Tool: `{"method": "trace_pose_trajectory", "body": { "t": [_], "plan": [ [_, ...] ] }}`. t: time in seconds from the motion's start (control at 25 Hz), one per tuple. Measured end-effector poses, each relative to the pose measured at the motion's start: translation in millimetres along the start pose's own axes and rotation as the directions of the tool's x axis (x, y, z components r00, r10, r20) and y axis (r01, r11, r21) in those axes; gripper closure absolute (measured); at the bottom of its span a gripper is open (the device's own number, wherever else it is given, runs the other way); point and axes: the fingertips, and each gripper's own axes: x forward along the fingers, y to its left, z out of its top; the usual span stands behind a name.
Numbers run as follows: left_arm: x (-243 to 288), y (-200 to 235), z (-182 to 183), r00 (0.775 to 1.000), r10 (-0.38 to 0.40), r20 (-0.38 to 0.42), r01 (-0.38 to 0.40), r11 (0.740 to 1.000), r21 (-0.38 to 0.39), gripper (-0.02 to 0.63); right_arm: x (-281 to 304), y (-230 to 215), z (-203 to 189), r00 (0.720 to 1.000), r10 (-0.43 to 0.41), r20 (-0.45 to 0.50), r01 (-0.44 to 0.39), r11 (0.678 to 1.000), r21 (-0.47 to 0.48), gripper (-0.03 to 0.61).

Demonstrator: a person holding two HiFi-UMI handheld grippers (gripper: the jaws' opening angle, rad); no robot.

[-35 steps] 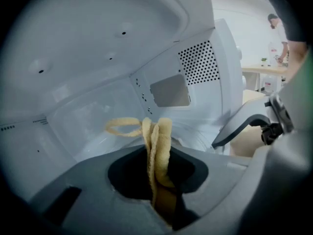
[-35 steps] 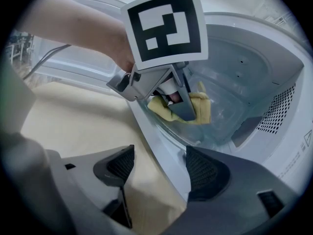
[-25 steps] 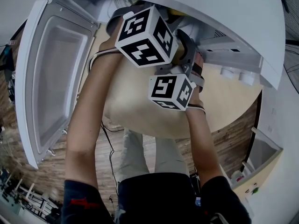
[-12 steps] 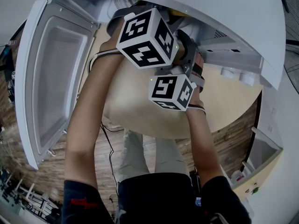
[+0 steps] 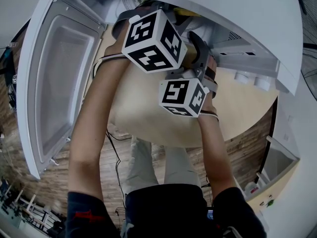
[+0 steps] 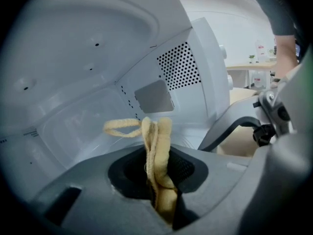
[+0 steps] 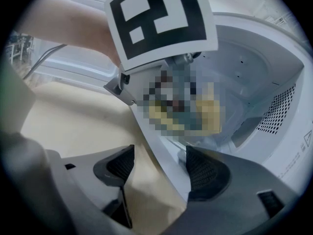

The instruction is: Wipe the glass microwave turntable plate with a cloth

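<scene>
My left gripper (image 6: 157,166) is inside the white microwave cavity (image 6: 98,48), shut on a folded yellow cloth (image 6: 156,133) that sticks up out of the jaws. The glass turntable plate (image 6: 188,141) shows only as faint curved lines on the cavity floor beyond the cloth. My right gripper (image 7: 161,170) is open with nothing held; the microwave's lower front lip (image 7: 156,146) runs past its jaws. In the head view only the marker cubes show, the left one (image 5: 153,39) above the right one (image 5: 182,97), and both grippers' jaws are hidden inside the oven.
The microwave door (image 5: 59,83) stands wide open at the left. The oven sits on a round beige table (image 5: 237,113) over a wooden floor (image 5: 114,157). The cavity's right wall has a perforated vent (image 6: 178,65) and a grey cover plate (image 6: 154,96).
The left gripper's cube has shifted very slightly. The right gripper and the door have not visibly moved.
</scene>
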Motion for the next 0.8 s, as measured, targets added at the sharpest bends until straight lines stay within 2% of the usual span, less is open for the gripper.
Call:
{"method": "trace_pose_trajectory", "body": {
  "t": [0.32, 0.8],
  "plan": [
    [-8, 10, -11, 1.000, 0.022, -0.013, -0.022, 1.000, -0.016, 0.529, 0, 0, 0, 1.000, -0.001, 0.000, 0.001, 1.000, 0.000, 0.287],
    [-23, 28, -28, 0.994, 0.108, -0.010, -0.108, 0.993, -0.053, 0.529, -1, 0, 0, 1.000, -0.002, -0.001, 0.002, 1.000, -0.002, 0.287]
  ]
}}
